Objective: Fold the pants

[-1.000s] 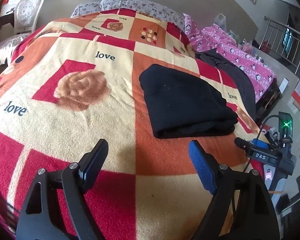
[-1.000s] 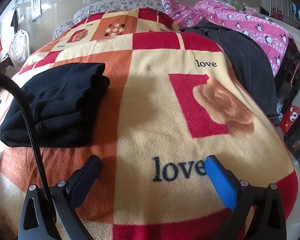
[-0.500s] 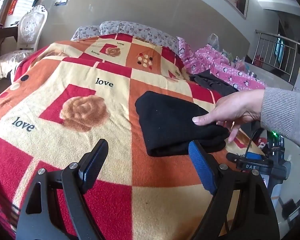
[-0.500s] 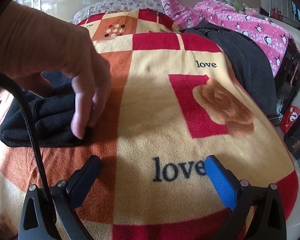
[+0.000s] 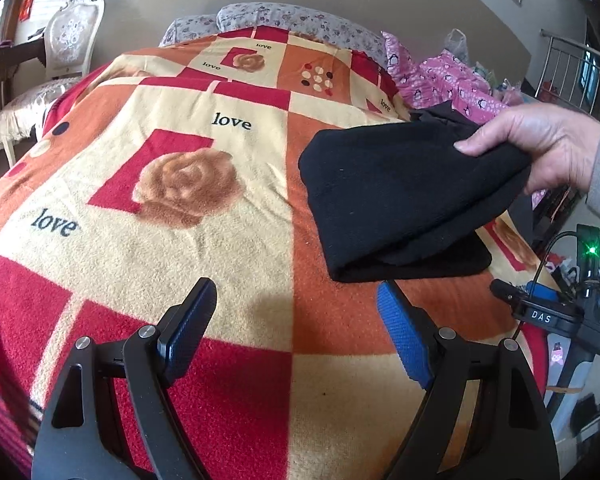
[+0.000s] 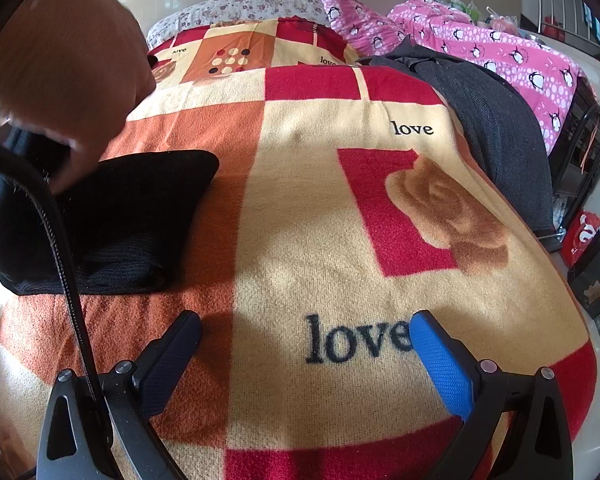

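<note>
The folded black pants (image 5: 396, 200) lie on the patterned blanket (image 5: 180, 240); a bare hand (image 5: 540, 148) grips their far right edge and lifts it. They also show in the right wrist view (image 6: 120, 216) at the left, under the same hand (image 6: 60, 60). My left gripper (image 5: 296, 328) is open and empty, low over the blanket in front of the pants. My right gripper (image 6: 304, 356) is open and empty, resting low over the blanket to the right of the pants; its body shows in the left wrist view (image 5: 556, 316).
A dark grey garment (image 6: 496, 128) and a pink penguin-print quilt (image 6: 520, 52) lie along the bed's right side. Pillows (image 5: 284, 24) are at the head. A white chair (image 5: 60, 56) stands at the left. Bags (image 6: 592, 256) sit on the floor at the right.
The hand has closed on the pants' right edge and raised it off the blanket. Both grippers have stayed open and almost still.
</note>
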Demonstrator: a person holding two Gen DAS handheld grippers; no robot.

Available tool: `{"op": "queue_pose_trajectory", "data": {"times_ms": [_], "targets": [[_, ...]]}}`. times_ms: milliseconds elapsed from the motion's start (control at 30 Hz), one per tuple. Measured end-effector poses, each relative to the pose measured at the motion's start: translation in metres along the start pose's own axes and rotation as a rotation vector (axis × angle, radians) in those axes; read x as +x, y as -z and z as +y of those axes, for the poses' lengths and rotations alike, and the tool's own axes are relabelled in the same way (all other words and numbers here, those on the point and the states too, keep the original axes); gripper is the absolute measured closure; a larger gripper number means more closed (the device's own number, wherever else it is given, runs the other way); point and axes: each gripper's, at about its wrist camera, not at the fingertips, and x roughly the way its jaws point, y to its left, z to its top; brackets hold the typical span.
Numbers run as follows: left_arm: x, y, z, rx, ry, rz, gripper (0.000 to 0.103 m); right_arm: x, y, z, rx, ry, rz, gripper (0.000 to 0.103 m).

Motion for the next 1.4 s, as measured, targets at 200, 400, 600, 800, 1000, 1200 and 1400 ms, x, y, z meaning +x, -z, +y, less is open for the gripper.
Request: {"op": "queue_pose_trajectory", "data": {"times_ms": [200,400,600,800,1000,1200,1400], "targets": [[0.003,0.001,-0.009,0.057,-0.026,0.023,0.020,0.000,0.000,0.000,0.000,0.000,0.000,0.000],[0.009,-0.002,-0.001,0.021,-0.019,0.052,0.020,0.001,0.000,0.000,0.000,0.000,0.000,0.000],[0.011,-0.003,0.004,-0.008,0.002,0.068,0.020,0.001,0.000,0.000,0.000,0.000,0.000,0.000],[0.011,-0.002,0.006,-0.020,0.012,0.070,0.020,-0.002,-0.002,-0.001,0.000,0.000,0.000,0.000],[0.011,-0.002,0.010,-0.041,0.031,0.076,0.020,0.000,0.000,-0.001,0.000,0.000,0.000,0.000],[0.004,-0.002,0.014,-0.060,0.083,0.044,0.020,0.002,0.001,0.001,0.000,0.000,-0.001,0.000],[-0.004,-0.003,0.017,-0.074,0.098,0.012,0.020,0.001,0.000,0.000,0.001,0.000,0.000,0.000]]}}
